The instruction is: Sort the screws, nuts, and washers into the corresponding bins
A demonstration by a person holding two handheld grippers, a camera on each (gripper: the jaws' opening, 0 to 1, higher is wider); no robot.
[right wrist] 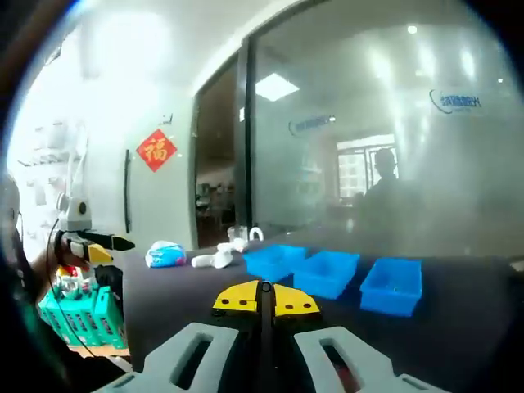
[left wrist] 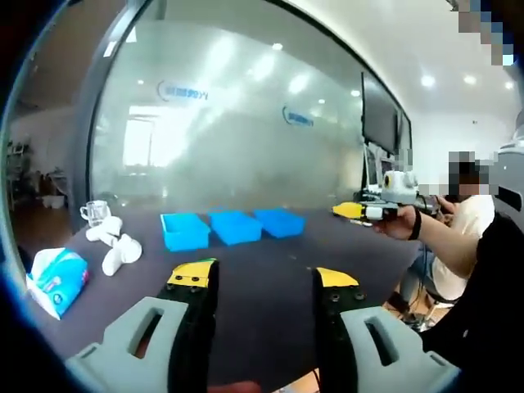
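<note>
Left gripper view: the left tool (left wrist: 266, 282) stands open at bottom centre above the dark table (left wrist: 262, 262). Three blue plastic bins (left wrist: 233, 227) sit in a row at mid-frame.

Right gripper view: the right tool (right wrist: 264, 299) is closed, empty, bottom centre. The bins lie centre right.

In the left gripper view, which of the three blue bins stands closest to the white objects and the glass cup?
The leftmost blue bin: it sits beside the white objects and glass cup; the other two lie further right.
</note>
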